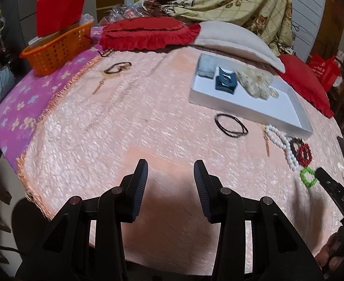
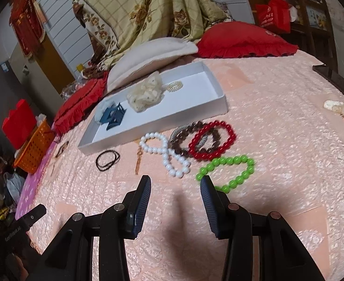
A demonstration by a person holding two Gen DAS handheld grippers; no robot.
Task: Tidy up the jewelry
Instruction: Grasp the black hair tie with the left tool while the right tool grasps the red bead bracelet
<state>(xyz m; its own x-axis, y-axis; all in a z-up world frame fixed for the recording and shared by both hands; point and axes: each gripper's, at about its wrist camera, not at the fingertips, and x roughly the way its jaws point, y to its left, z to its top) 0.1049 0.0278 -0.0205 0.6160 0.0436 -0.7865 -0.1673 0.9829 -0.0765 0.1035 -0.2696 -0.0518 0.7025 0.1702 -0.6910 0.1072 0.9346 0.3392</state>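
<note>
The right claw (image 2: 175, 180) is held spread and empty, low over the pink bedspread (image 2: 277, 187), with its right finger tip just at the near edge of the green bead bracelet (image 2: 228, 171). The left claw (image 1: 170, 166) is likewise spread and empty, hovering over bare bedspread well short of the white tray (image 1: 298, 114).

The step in hand is judged to be the pickup of the green bead bracelet for placing in the white tray. It would best be done by shifting the right claw slightly toward the bracelet so that one strand of beads is straddled, then closing on that strand alone. Round, glossy beads are likely to slip or roll, so a low, square approach should be preferred.

Between the green bracelet and the tray, a red bead bracelet (image 2: 213, 139) is seen overlapping a brown bead bracelet (image 2: 186, 138); a white bead bracelet (image 2: 166, 153), twisted into a figure eight, lies just beside them. These stand on the direct path to the tray, so the load should be lifted clear before being carried over. A black hair band (image 2: 107, 159) lies near the tray's front corner.

Inside the tray, a blue hair clip (image 2: 115, 116), a cream scrunchie (image 2: 146, 93) and a small gold piece (image 2: 174, 85) are already laid; bare floor remains at the end beyond the gold piece.
</note>
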